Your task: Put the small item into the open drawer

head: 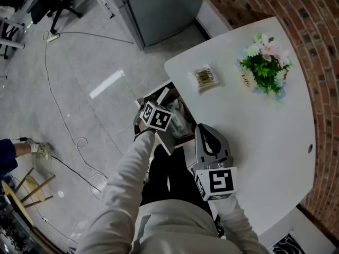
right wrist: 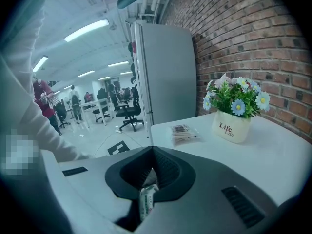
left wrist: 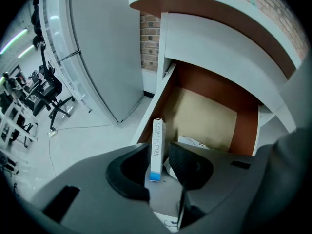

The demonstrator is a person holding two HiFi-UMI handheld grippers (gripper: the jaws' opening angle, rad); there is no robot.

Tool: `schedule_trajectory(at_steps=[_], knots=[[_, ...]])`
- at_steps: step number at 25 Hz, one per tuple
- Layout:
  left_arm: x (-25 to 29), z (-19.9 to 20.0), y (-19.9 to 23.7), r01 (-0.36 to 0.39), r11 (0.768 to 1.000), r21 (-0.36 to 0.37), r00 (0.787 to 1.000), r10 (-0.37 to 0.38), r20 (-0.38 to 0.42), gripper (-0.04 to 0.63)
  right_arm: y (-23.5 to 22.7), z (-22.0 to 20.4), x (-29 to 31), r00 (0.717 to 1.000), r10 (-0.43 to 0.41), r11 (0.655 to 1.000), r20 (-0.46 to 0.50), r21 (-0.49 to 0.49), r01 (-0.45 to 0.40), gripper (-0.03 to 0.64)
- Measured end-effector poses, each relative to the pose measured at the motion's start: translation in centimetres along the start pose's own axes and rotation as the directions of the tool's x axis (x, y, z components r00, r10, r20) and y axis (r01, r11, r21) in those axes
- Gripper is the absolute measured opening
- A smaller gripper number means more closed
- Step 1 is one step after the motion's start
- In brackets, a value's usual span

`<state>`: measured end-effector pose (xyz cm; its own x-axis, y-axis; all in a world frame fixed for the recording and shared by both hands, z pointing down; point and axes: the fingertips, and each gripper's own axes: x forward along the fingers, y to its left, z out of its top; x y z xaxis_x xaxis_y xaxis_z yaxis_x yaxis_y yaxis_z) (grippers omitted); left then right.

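Small box (left wrist: 157,147), slim, white with a blue lower end: stands upright between the jaws of the left hand-held gripper (left wrist: 165,155), over the near part of the open drawer (left wrist: 151,111). It leans on the left jaw, and a gap shows to the right jaw, so the grip is released and the jaws stand wide. The drawer is pulled out from under the left edge of the white surface (head: 254,142). It has brown inner walls and a tan bottom, with something white lying low in it.

Clear pack of cotton swabs (head: 205,78): flat near the far left corner of the surface.

Right hand-held gripper (right wrist: 151,177): at the near left edge, clenched on a small green-and-white packet (right wrist: 146,201) that hangs below the pinched jaws.

Flower pot (head: 265,67): white, with pale blooms, at the far edge close to the brick wall (head: 318,62).
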<state>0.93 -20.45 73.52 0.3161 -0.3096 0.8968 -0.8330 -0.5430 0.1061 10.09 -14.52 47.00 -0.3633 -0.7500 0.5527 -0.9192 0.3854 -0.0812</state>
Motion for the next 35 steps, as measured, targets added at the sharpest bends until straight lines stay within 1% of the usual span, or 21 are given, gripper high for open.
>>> schedule_trajectory(at_steps=[3,7,11,14,22,28,35], knots=[[-1.8,0.4,0.0,0.006,1.000,-0.017,0.999,-0.005,0.036,0.129,0.5,0.2,-0.2,1.000,0.004,1.000,0.010,-0.003,-0.004,0.026],[-5.0,1.8,0.2,-0.004,1.000,-0.010,0.995,0.005,0.103,0.125,1.2,0.5,-0.7,1.000,0.011,1.000,0.024,-0.007,-0.011,0.026],[-7.9,2.3,0.1,0.000,0.999,-0.032,0.987,0.006,0.160,0.107,1.3,0.7,-1.2,0.999,0.000,1.000,0.033,-0.008,0.001,0.026],[-10.1,2.7,0.0,-0.001,1.000,-0.026,0.979,0.007,0.204,0.094,1.3,1.0,-1.6,0.999,-0.012,1.000,0.045,-0.008,0.013,0.026],[-16.6,3.8,0.2,0.002,0.999,-0.039,0.943,0.011,0.332,0.080,1.9,2.0,-3.0,0.996,-0.037,0.999,0.081,-0.015,0.039,0.026],[-21.6,4.7,0.0,-0.003,1.000,-0.004,0.913,0.004,0.408,0.058,3.0,2.6,-4.2,0.992,-0.055,0.998,0.110,-0.022,0.058,0.026],[-25.9,4.6,-0.5,-0.002,1.000,-0.004,0.876,0.004,0.483,0.047,4.1,2.9,-5.6,0.988,-0.068,0.997,0.137,-0.031,0.073,0.026]])
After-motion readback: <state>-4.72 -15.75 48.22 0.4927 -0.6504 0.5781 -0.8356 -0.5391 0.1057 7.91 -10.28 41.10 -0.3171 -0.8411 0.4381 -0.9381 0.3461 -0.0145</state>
